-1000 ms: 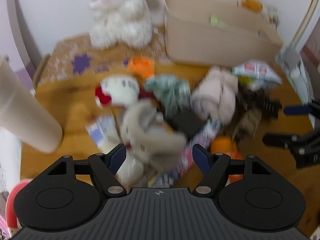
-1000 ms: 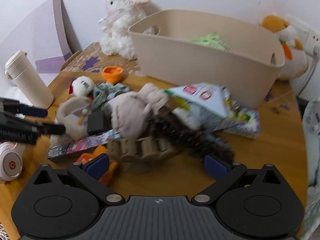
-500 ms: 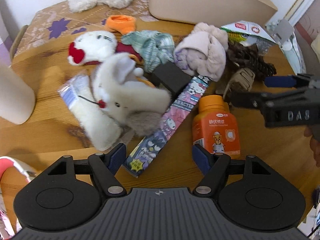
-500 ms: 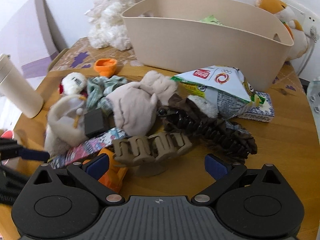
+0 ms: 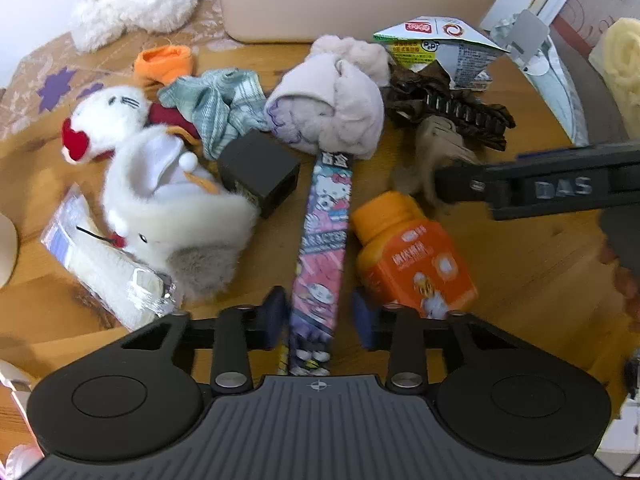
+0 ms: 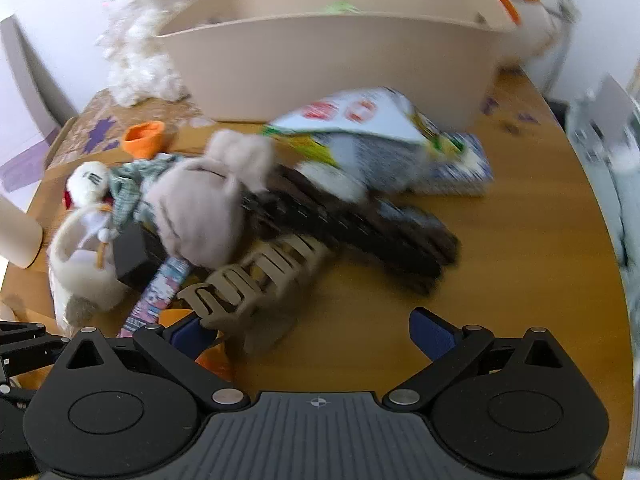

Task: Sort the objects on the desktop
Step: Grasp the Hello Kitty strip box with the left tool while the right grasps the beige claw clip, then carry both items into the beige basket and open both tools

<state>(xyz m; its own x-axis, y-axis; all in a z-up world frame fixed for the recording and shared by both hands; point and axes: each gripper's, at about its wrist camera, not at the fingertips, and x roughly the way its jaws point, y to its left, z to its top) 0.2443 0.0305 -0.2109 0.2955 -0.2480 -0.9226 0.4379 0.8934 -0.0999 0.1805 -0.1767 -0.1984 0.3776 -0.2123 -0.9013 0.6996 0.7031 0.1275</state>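
Observation:
A pile of small things lies on the wooden table [image 6: 500,264]. My left gripper [image 5: 319,320] points down over a long cartoon-print pack [image 5: 324,240]. Its jaws are closing with the pack's near end between them, and a thin gap shows on each side. An orange pill bottle [image 5: 412,256] lies just right of it. My right gripper [image 6: 312,336] stands wide open low over the table. A beige claw clip [image 6: 248,280] sits by its left finger. In the left wrist view the right gripper's black body [image 5: 560,188] reaches in from the right toward that clip [image 5: 440,144].
A beige bin [image 6: 340,64] stands at the back. The pile holds a pink cloth bundle [image 5: 332,108], a green checked cloth [image 5: 220,108], a black box [image 5: 260,172], white plush toys [image 5: 168,208], a snack bag [image 5: 440,48] and a brown ruffled clip [image 5: 452,108]. Bare wood lies right of the pile.
My left gripper came down and forward over the cartoon pack and its jaws narrowed around it. The right gripper rolled and dropped closer to the claw clip, still wide open.

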